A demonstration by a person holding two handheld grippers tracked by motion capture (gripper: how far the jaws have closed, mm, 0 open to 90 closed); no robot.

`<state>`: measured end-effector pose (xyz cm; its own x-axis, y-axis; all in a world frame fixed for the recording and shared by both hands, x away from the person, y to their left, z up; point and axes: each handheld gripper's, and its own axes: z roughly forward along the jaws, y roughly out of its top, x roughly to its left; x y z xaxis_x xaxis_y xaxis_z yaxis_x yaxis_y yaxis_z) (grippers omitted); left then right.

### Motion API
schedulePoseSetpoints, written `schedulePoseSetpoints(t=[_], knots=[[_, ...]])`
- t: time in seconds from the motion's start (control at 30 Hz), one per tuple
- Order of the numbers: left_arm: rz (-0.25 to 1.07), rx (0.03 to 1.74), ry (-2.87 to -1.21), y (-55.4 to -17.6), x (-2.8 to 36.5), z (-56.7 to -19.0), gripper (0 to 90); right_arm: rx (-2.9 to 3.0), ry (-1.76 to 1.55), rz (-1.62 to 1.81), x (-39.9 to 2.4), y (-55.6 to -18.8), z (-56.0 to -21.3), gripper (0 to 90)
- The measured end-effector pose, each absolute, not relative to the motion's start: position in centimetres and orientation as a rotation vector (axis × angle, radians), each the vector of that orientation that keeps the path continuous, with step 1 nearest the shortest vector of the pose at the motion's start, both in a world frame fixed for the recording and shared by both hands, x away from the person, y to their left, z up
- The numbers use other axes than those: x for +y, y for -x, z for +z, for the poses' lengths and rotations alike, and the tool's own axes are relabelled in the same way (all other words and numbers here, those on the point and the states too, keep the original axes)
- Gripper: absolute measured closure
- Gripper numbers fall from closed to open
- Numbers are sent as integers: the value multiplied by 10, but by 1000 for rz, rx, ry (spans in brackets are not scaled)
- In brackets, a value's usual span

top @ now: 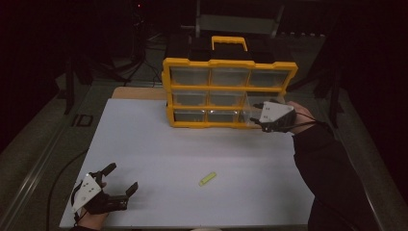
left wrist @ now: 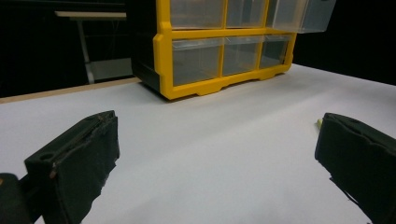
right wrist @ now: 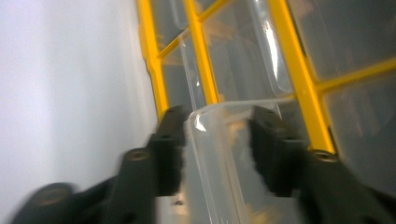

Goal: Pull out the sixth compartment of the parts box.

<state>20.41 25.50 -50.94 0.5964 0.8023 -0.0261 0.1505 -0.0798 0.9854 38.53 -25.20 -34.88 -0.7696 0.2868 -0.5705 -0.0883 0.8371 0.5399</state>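
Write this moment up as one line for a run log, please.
right gripper: jaws astride front wall of pulled-out clear plastic drawer, grip unclear | yellow drawer cabinet: upright | left gripper: open, empty | small yellow-green piece: untouched on white tabletop

Yellow organizer [top: 229, 61] with clear drawers [top: 189, 76]; yellow-green marker [top: 207, 179].

The left gripper [top: 120, 180] rests low near the person's side, its two black jaws spread wide with nothing between them. The left hand [top: 91, 219] holds it from below. The right arm [top: 320, 163], in a dark sleeve, reaches far forward. The right gripper [top: 257, 113] has its jaws partly apart, one on each side of a clear wall.
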Motion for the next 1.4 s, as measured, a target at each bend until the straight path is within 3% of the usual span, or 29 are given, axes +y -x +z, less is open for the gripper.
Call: schedulePoseSetpoints(t=[0.17,0.4,0.67,1.4], knots=[[655,821,-1586,-204,256,-509,6,2307,-350,888,-251,-388,-336,236],[653,822,-1585,-204,256,-509,6,2233,-584,1066,-252,-390,-326,98],[652,825,-1577,-204,256,-509,6,2135,-763,1309,-257,-383,-323,75],[654,825,-1576,-204,256,-508,6,2025,-769,1439,-265,-338,-351,81]])
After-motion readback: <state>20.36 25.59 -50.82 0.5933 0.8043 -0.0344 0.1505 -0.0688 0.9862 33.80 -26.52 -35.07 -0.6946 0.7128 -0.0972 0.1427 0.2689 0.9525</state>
